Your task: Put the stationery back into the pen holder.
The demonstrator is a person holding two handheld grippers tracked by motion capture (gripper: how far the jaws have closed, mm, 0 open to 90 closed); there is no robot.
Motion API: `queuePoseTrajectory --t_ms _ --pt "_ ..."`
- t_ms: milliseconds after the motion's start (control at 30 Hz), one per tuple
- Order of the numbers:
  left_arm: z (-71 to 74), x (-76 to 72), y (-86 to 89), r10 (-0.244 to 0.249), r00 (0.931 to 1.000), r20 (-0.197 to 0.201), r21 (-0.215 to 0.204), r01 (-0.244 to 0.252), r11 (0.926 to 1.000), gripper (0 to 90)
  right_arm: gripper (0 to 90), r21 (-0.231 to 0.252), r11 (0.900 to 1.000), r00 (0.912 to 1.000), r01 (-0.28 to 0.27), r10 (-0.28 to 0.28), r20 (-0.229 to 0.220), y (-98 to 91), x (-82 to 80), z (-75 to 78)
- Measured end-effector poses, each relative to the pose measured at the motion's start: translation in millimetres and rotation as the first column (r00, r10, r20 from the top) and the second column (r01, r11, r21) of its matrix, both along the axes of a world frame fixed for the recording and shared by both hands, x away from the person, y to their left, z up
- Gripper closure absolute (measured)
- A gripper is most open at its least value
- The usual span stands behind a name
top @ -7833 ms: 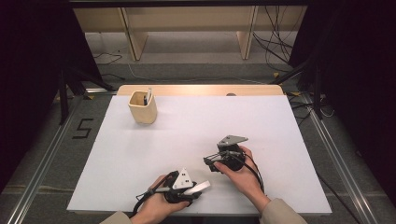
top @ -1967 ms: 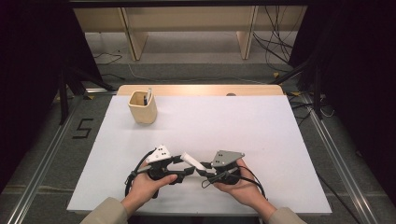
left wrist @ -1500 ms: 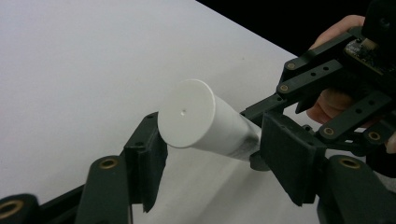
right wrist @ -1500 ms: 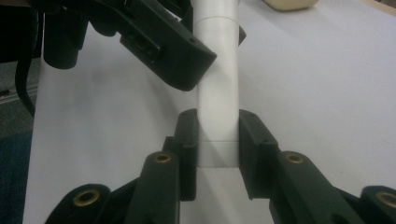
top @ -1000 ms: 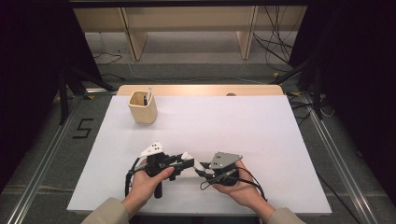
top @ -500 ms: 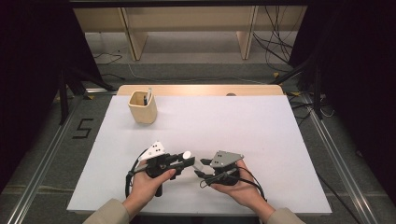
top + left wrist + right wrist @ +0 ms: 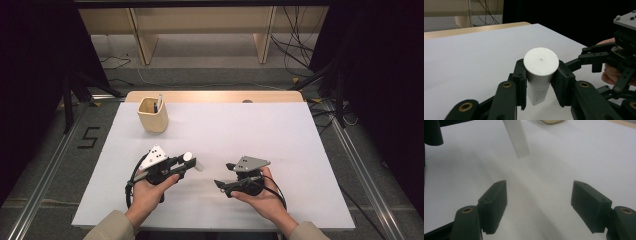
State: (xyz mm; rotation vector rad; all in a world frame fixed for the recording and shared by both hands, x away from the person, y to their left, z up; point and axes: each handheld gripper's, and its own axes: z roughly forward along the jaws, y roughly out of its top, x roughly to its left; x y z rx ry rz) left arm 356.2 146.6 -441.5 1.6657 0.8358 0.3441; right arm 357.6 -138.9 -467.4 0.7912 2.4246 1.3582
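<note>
Fingers of the left gripper (image 7: 541, 87) clamp a white cylindrical plastic tube (image 7: 539, 75) just below its flat cap, above the white bench (image 7: 280, 135). It seems light, stiff and smooth, so the body's middle is safest. The right gripper (image 7: 540, 207) has just been opening, nothing between.

One white tube (image 7: 191, 162), one beige holder cup (image 7: 153, 114), and one white tabletop (image 7: 240, 125). Two grippers: the left gripper (image 7: 186, 166) and the right gripper (image 7: 222, 176).
</note>
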Motion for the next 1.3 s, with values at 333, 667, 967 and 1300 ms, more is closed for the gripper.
queuePoseTrajectory --t_ms 333,667,967,1300 --pt "1.9 3.5 11.7 0.047 0.9989 0.008 0.02 -0.047 0.9987 66.7 28.2 -0.006 0.9999 0.9995 0.014 -0.015 -0.029 -6.3 0.9 -3.6" --pt "4.3 5.6 19.3 0.087 0.9961 0.015 0.031 -0.088 0.9957 66.7 27.6 -0.009 0.9997 0.9988 0.022 -0.022 -0.043 -10.5 -0.1 -4.9" --pt "6.7 7.3 25.8 0.117 0.9929 0.02 0.038 -0.118 0.9923 66.7 26.2 -0.013 0.9994 0.998 0.031 -0.032 -0.055 -13.9 -0.3 -6.6" --pt "8.7 8.5 32.2 0.144 0.9894 0.021 0.048 -0.144 0.9883 66.7 24.6 -0.026 0.9989 0.9972 0.039 -0.04 -0.063 -20.1 -1.3 -6.4"
